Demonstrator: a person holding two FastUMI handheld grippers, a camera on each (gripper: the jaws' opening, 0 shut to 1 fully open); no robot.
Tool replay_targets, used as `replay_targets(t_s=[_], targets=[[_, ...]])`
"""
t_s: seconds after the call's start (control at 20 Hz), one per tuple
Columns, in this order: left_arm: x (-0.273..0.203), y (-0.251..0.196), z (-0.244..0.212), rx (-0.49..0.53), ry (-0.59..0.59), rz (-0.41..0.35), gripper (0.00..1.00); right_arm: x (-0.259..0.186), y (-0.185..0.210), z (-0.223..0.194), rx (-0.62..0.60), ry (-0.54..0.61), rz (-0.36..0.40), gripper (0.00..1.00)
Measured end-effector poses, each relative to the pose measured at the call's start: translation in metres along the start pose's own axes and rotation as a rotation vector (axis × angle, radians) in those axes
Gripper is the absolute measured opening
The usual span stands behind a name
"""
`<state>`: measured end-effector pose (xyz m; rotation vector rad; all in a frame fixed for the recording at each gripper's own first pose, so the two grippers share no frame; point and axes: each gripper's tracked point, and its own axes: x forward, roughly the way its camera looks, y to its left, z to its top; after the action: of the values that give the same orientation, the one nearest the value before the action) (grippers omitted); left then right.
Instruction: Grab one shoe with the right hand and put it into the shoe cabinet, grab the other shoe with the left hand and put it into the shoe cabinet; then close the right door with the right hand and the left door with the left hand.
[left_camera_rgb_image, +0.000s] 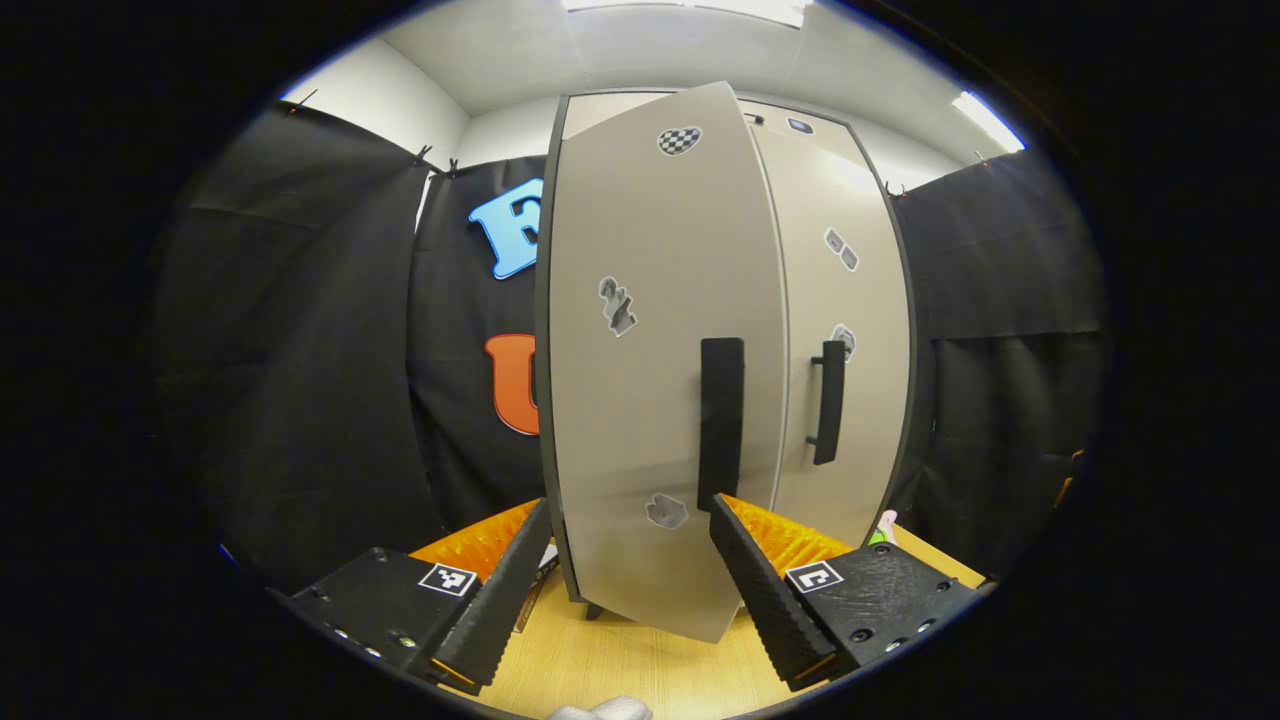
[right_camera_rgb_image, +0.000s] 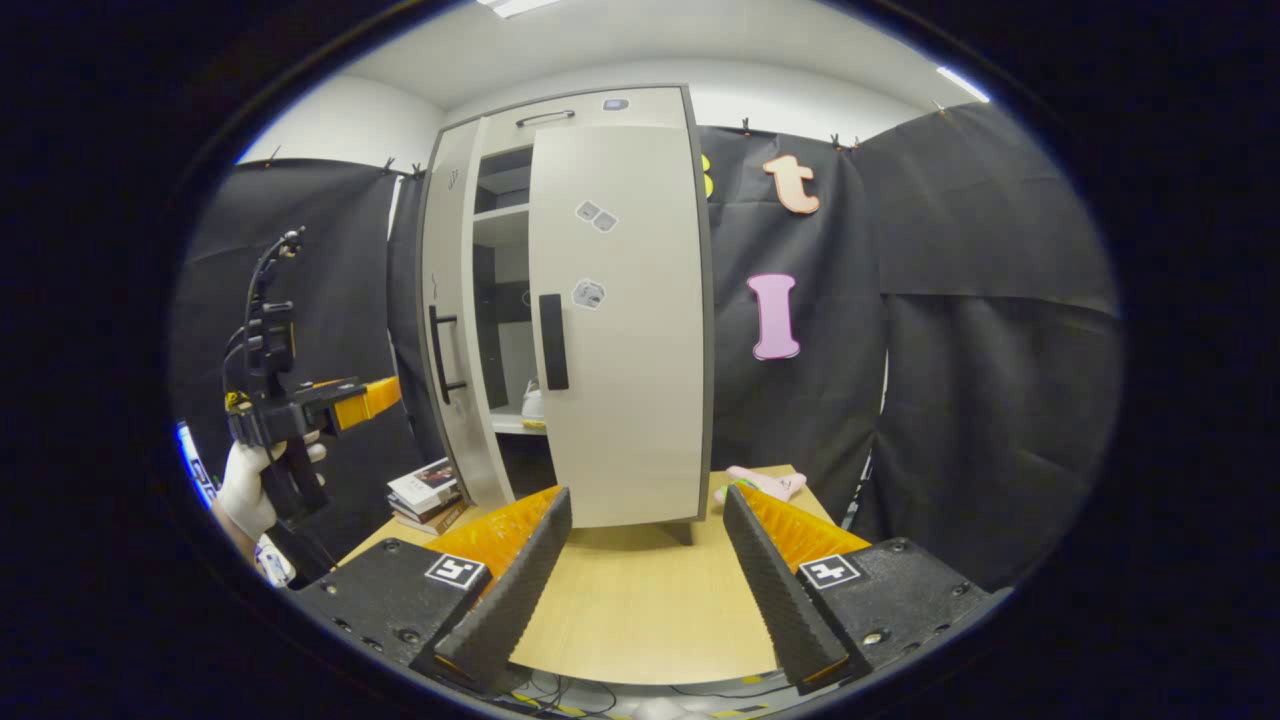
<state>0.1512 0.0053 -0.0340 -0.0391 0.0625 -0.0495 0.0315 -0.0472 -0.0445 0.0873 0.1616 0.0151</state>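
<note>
The beige shoe cabinet (right_camera_rgb_image: 620, 330) stands on the wooden table (right_camera_rgb_image: 620, 610). Its right door (right_camera_rgb_image: 625, 400) is flat against the frame. Its left door (right_camera_rgb_image: 450, 330) hangs ajar, and through the gap I see shelves and a white shoe (right_camera_rgb_image: 533, 403) on one of them. In the left gripper view the left door (left_camera_rgb_image: 650, 350) swings toward me, its black handle (left_camera_rgb_image: 720, 420) just above my open left gripper (left_camera_rgb_image: 630, 600). The right door's handle (left_camera_rgb_image: 828, 400) is beyond it. My right gripper (right_camera_rgb_image: 640, 590) is open over the table, short of the cabinet, holding nothing. A gloved hand holds the left gripper (right_camera_rgb_image: 370, 400) left of the cabinet.
A stack of books (right_camera_rgb_image: 425, 495) lies on the table left of the cabinet's foot. A pink cloth-like item (right_camera_rgb_image: 765, 483) lies at its right rear. Black cloth walls close in on all sides. The table's front edge (right_camera_rgb_image: 640, 675) is near my right gripper.
</note>
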Motion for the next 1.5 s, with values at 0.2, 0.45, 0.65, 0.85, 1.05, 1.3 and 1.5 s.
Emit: replay_targets(t_s=[0.2,0.45,0.65,0.85,1.05,1.3,1.5], targets=[[-0.026,-0.025,0.009,0.019,-0.020,-0.059,1.00,-0.002,0.004,0.008,-0.001,-0.029,-0.016,0.99],[-0.065,-0.038,0.023,0.043,-0.046,-0.083,1.00,-0.007,0.010,0.020,0.012,-0.087,-0.026,0.99],[-0.092,-0.040,0.019,0.035,-0.040,-0.073,0.96,-0.013,0.018,0.022,0.018,-0.106,-0.012,0.99],[-0.109,-0.036,0.008,0.049,-0.024,-0.044,0.96,-0.017,0.029,0.021,0.000,-0.107,0.005,0.99],[-0.115,-0.029,-0.001,0.029,-0.011,-0.024,0.96,-0.018,0.036,0.019,-0.010,-0.104,0.012,0.99],[-0.114,-0.016,0.002,0.019,-0.010,-0.001,0.96,-0.016,0.039,0.021,-0.016,-0.104,0.010,0.99],[-0.113,-0.014,0.004,0.020,-0.016,0.002,0.96,-0.017,0.039,0.023,-0.031,-0.112,0.002,0.99]])
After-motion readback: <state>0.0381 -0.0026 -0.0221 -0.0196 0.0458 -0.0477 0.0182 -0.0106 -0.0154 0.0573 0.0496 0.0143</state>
